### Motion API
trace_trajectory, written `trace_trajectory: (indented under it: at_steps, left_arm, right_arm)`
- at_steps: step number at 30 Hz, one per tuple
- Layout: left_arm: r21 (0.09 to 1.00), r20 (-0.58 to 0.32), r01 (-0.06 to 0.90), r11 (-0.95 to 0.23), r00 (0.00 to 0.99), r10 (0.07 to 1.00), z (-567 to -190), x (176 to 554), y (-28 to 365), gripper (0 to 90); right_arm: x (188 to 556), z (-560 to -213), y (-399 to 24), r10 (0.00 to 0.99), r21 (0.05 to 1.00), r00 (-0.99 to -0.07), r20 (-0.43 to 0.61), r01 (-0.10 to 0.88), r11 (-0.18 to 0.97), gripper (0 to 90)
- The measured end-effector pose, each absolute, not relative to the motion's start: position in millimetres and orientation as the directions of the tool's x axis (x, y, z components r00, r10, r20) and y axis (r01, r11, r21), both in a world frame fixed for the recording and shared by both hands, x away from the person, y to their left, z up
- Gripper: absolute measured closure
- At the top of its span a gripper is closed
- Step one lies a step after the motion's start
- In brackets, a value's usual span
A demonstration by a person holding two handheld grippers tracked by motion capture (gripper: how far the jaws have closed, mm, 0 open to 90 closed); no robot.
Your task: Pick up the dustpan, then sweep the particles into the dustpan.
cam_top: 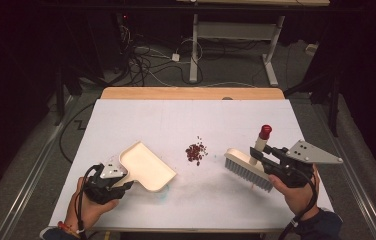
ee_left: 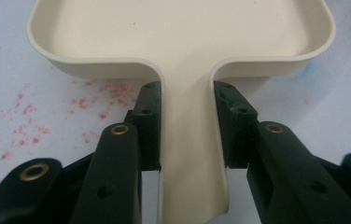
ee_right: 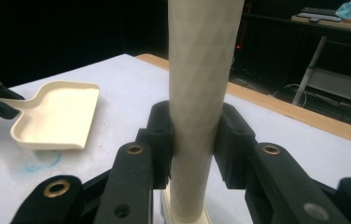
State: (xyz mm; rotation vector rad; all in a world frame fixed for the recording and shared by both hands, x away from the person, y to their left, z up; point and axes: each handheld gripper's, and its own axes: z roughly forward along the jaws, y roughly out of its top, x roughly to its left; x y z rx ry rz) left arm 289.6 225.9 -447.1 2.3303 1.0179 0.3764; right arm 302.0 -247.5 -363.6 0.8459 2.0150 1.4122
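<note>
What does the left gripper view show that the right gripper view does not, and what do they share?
Left gripper view alone: the left gripper shut on the dustpan's handle, and faint red specks smeared on the white table beside it.

Right gripper view alone: the right gripper shut on the brush's upright handle, a blue scribbled ring on the table near the pan, the table's wooden far edge, and a desk frame and cables beyond.

Both: the cream dustpan and the white tabletop.

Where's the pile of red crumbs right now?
In the high view, the red crumbs lie mid-table on the white sheet, between the dustpan on the left and the brush on the right, touching neither.
</note>
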Motion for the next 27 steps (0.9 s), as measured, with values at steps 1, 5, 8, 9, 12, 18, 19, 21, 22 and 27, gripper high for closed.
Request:
trace_trajectory:
  at_steps: [1,5,8,9,12,18,19,21,22,27]
  left_arm:
    - [0.592,0.034,0.579,-0.561,0.677,0.735,-447.4,288.1,225.4,64.2]
    - [0.597,0.010,0.574,-0.561,0.694,0.720,-450.2,285.6,223.6,64.1]
    - [0.596,0.007,0.561,-0.574,0.712,0.702,-453.6,283.4,220.3,64.1]
    - [0.591,0.001,0.562,-0.578,0.717,0.697,-455.1,283.2,218.4,64.2]
    - [0.573,0.015,0.557,-0.601,0.726,0.687,-458.7,281.4,212.5,64.1]
    - [0.574,0.014,0.557,-0.601,0.726,0.687,-458.5,282.5,210.7,64.1]
    - [0.572,0.015,0.556,-0.603,0.728,0.685,-458.5,283.1,210.1,64.1]
    - [0.568,0.011,0.558,-0.605,0.730,0.683,-459.9,284.7,209.0,64.1]
    - [0.568,0.003,0.560,-0.603,0.731,0.682,-460.7,285.7,209.1,64.1]
    - [0.556,0.003,0.562,-0.612,0.736,0.677,-463.3,287.9,207.9,64.1]
  right_arm:
    - [303.3,-364.4,-245.2,0.745,0.947,-0.663,-0.069,0.191,0.258,70.1]
    - [306.5,-365.9,-239.2,0.740,0.947,-0.670,-0.069,0.190,0.260,70.1]
    - [308.9,-367.0,-235.8,0.737,0.946,-0.671,-0.077,0.184,0.267,70.1]
    - [310.2,-367.7,-234.9,0.738,0.946,-0.670,-0.075,0.186,0.265,70.1]
    - [318.5,-369.5,-233.3,0.751,0.947,-0.655,-0.085,0.181,0.264,70.1]
    - [335.6,-372.4,-233.7,0.773,0.952,-0.629,-0.081,0.182,0.248,70.1]
    - [335.6,-372.4,-233.7,0.773,0.952,-0.629,-0.081,0.182,0.248,70.1]
    - [343.9,-371.6,-232.8,0.781,0.955,-0.619,-0.082,0.174,0.238,70.1]
    - [355.7,-370.3,-230.0,0.781,0.959,-0.620,-0.073,0.170,0.225,70.1]
    - [387.8,-369.5,-216.7,0.783,0.952,-0.616,-0.087,0.181,0.248,70.1]
